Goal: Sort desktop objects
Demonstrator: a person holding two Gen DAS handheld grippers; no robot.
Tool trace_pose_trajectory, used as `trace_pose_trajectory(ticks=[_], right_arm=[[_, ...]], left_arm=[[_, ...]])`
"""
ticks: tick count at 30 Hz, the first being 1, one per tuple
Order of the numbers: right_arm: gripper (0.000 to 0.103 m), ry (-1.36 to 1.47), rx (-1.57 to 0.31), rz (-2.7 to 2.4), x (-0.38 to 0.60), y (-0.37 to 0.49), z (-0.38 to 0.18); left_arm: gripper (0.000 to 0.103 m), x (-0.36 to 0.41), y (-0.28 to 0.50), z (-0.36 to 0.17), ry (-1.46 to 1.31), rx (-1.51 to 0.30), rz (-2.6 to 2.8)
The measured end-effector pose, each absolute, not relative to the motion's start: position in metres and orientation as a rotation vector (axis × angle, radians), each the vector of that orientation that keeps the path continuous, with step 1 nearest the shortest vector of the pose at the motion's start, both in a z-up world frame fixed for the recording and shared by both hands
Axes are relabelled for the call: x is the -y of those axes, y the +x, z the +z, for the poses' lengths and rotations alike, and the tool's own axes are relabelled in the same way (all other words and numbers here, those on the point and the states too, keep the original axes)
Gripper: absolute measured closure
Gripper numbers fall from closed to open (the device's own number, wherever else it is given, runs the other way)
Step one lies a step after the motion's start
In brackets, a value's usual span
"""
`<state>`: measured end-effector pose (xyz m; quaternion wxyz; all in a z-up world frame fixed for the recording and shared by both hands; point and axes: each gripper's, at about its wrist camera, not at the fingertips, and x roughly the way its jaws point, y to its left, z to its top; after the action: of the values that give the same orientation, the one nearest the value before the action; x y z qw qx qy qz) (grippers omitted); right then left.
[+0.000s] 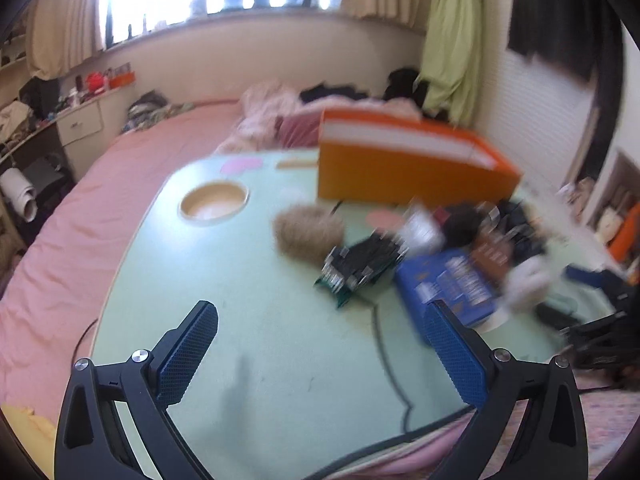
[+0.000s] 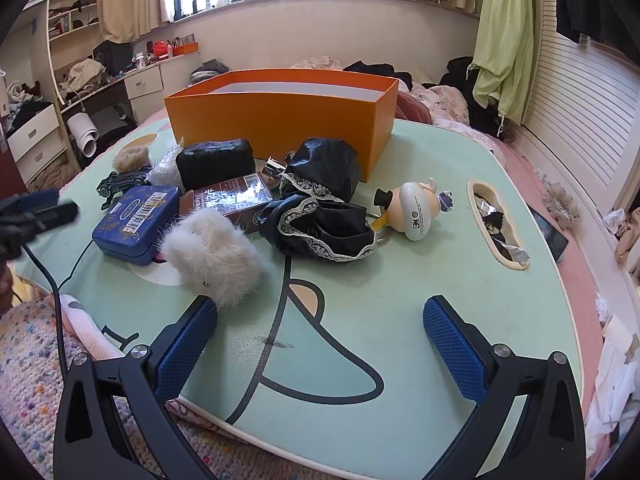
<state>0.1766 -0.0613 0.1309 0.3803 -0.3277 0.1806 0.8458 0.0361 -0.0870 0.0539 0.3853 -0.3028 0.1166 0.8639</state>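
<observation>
On the green tabletop [image 2: 460, 240]: we see a clutter of objects before the orange box [image 2: 280, 116].
Left gripper [image 1: 320, 344]: jaws wide apart, holding nothing.
Right gripper [image 2: 320, 334]: wide apart, empty, left finger beside white fur pouch [image 2: 212, 258].

The left wrist view was smeared by motion, so the clutter [image 1: 480, 240] beside the orange box [image 1: 400, 176] was unreadable. The box's floor [image 2: 280, 92] stayed hidden behind its wall.

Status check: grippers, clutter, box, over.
Left gripper open, empty. Right gripper open, empty. Clutter unsorted before orange box; white fluffy pouch nearest right gripper. Black cable crosses table.
</observation>
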Motion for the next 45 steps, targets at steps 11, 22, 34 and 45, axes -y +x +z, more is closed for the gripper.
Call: trace_pose_trajectory(ticks=[11,22,34,45], right_arm=[[0.0,-0.833,-0.459,2.163,0.062,0.176,0.131],[0.0,-0.832,-0.459,2.162,0.063,0.176,0.131],[0.0,-0.831,-0.459,2.162,0.063,0.176,0.131],[0.0,-0.83,-0.459,2.162,0.063,0.175,0.131]], left_arm=[[0.03,0.051,0.031,0.051,-0.779,-0.337,2.068],[0.032,0.046,0.031,0.042,-0.795,-0.339,2.053],[0.019,0.05,0.032,0.045,-0.782,-0.355,2.115],[0.012,0.052,0.027,0.043,-0.808,-0.311,2.083]])
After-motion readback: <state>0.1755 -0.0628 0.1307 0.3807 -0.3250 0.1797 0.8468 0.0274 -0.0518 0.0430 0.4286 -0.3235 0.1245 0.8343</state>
